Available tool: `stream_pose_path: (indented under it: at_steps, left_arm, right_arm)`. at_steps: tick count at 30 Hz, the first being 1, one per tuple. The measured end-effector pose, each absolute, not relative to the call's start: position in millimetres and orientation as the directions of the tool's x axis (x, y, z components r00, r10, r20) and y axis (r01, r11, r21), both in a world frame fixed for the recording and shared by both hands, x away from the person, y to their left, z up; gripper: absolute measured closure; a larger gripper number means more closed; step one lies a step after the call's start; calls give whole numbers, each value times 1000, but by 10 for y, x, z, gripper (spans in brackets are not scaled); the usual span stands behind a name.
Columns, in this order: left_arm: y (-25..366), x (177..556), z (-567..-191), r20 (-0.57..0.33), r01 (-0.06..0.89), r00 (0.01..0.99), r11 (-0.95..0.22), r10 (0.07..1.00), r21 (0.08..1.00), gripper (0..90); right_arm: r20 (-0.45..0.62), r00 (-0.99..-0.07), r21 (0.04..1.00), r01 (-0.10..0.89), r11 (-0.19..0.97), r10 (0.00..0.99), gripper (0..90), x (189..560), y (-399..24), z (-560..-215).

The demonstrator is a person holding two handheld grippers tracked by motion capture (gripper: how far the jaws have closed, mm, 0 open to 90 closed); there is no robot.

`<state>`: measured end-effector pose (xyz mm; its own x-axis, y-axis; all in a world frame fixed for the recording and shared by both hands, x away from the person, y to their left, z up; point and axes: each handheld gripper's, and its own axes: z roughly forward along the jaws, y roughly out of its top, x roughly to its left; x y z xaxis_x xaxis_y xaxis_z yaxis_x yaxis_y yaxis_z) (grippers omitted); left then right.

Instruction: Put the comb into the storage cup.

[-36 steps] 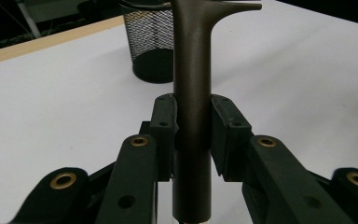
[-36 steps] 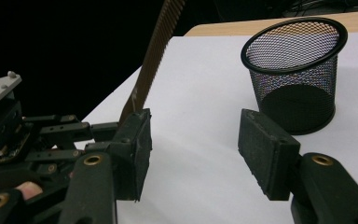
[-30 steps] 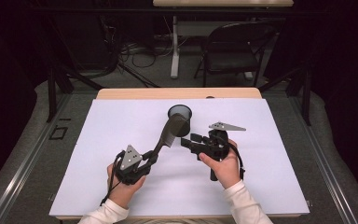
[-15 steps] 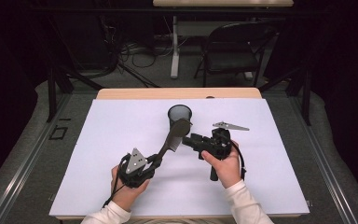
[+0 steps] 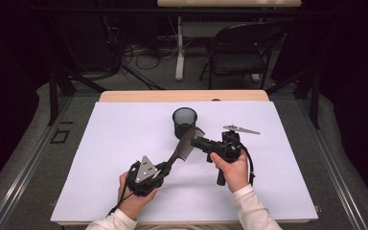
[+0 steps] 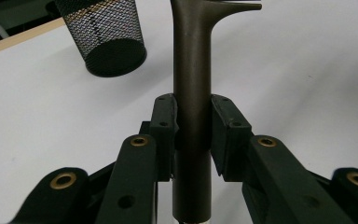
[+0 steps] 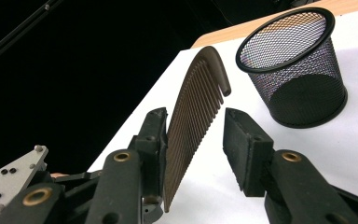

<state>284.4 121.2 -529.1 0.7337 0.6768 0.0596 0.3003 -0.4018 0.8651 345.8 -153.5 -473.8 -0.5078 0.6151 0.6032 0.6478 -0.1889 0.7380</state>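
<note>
Left claw point(image 6: 193, 135) pinched the handle of the dark brown plastic comb point(image 5: 184, 146), held up mid-worktop near the black mesh cup point(image 5: 185, 120), while the right claw point(image 7: 193, 140), still spread, had been closing around its teeth, likely a handover.

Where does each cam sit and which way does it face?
High view: above the person's table edge, looking forward and down at the white table; both forearms and hands enter from below.
Left gripper view: on the left tool, looking along jaws clamped on the comb handle.
Right gripper view: on the right tool, whose jaws, just closing, flank the comb's teeth; one pad is clearly off them.
Shared: comb, mesh cup.
</note>
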Motion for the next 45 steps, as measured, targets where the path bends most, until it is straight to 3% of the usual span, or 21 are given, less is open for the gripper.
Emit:
stream_pose_path:
  at_steps: [45]
  left_arm:
    - [1132,2785,-5310,65,288,752,-416,656,863,723]
  right_arm:
    - [673,-459,682,689,-246,579,801,3459,-1577,-4778]
